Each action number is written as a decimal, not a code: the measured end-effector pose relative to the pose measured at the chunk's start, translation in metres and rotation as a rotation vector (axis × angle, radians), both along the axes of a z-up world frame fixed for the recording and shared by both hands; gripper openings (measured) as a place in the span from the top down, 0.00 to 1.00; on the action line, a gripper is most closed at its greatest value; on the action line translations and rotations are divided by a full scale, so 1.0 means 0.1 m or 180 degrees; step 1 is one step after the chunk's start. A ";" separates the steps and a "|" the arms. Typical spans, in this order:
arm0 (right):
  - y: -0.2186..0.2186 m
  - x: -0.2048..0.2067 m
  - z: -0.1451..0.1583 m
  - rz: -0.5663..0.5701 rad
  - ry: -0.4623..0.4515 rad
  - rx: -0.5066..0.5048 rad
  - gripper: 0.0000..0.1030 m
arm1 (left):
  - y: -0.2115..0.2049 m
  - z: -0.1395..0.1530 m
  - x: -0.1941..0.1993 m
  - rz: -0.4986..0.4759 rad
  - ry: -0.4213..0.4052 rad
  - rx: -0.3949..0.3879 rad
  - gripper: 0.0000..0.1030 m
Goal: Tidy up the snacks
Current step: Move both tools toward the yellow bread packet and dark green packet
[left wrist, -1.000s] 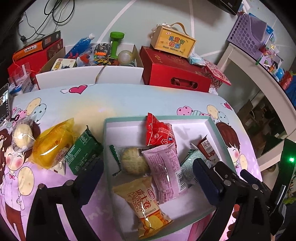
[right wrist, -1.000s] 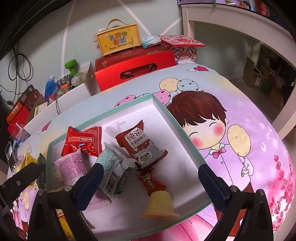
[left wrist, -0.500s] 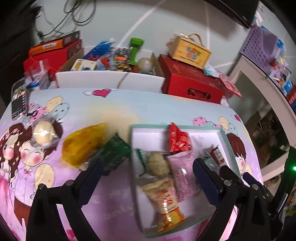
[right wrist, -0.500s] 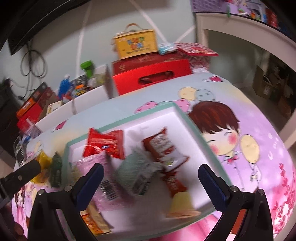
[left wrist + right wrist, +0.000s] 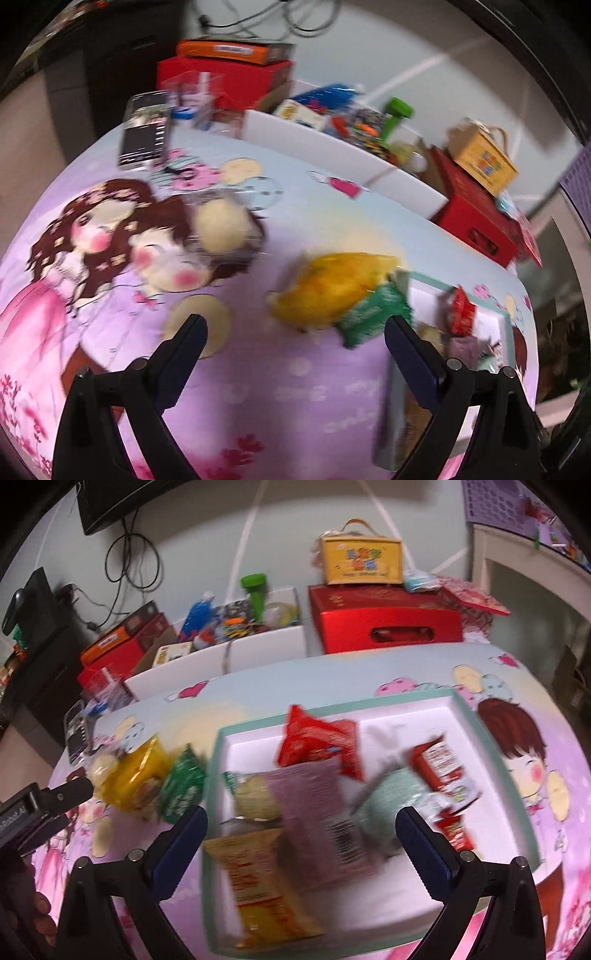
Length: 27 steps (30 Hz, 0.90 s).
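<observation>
A white tray with a green rim (image 5: 402, 710) lies on the cartoon tablecloth and holds several snack packets: a red one (image 5: 317, 738), a pink one (image 5: 321, 812), a yellow-orange one (image 5: 255, 882). Left of the tray lie a yellow bag (image 5: 343, 284), a green packet (image 5: 373, 314) and a clear-wrapped round bun (image 5: 221, 225). My left gripper (image 5: 295, 332) is open and empty above the cloth, in front of the yellow bag. My right gripper (image 5: 301, 823) is open and empty above the tray. The tray's left end shows in the left wrist view (image 5: 432, 280).
A phone (image 5: 144, 133) lies at the table's far left. Behind the table stand a white box of clutter (image 5: 236, 646), red boxes (image 5: 384, 620) and a yellow carry box (image 5: 360, 561). The left gripper's body (image 5: 33, 812) shows at the left edge.
Both grippers have swung to the left. The left view has gone from the tray to the loose snacks on the cloth. Both stay open and empty. No snack has moved.
</observation>
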State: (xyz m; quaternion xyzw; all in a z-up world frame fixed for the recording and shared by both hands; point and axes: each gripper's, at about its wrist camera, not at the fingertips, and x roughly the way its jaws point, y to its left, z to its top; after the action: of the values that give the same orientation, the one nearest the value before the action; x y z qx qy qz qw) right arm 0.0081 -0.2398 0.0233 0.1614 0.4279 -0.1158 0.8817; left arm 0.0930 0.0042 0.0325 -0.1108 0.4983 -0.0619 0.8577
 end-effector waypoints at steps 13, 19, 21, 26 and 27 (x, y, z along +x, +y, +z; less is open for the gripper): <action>0.69 0.23 -0.16 0.0608 0.0007 0.0174 0.00 | 0.49 -0.12 0.06 0.0348 0.0047 -0.0087 0.06; 0.82 0.27 -0.19 0.0728 -0.0024 0.0072 0.00 | 0.61 -0.19 0.12 0.0379 -0.0010 -0.0203 0.06; 0.82 0.29 -0.19 0.0732 -0.0037 0.0031 0.00 | 0.62 -0.21 0.13 0.0377 -0.0027 -0.0193 0.06; 0.81 0.36 -0.21 0.0706 -0.0012 -0.0054 0.00 | 0.59 -0.25 0.21 0.0300 -0.0054 -0.0201 0.06; 0.80 0.38 -0.21 0.0700 -0.0006 -0.0068 0.00 | 0.56 -0.25 0.23 0.0262 -0.0071 -0.0219 0.06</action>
State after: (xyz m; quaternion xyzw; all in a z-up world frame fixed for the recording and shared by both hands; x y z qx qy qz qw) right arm 0.0457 -0.1599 0.0022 0.1041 0.4410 -0.0228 0.8912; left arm 0.1161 0.0605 0.0075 -0.1599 0.4813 -0.0448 0.8607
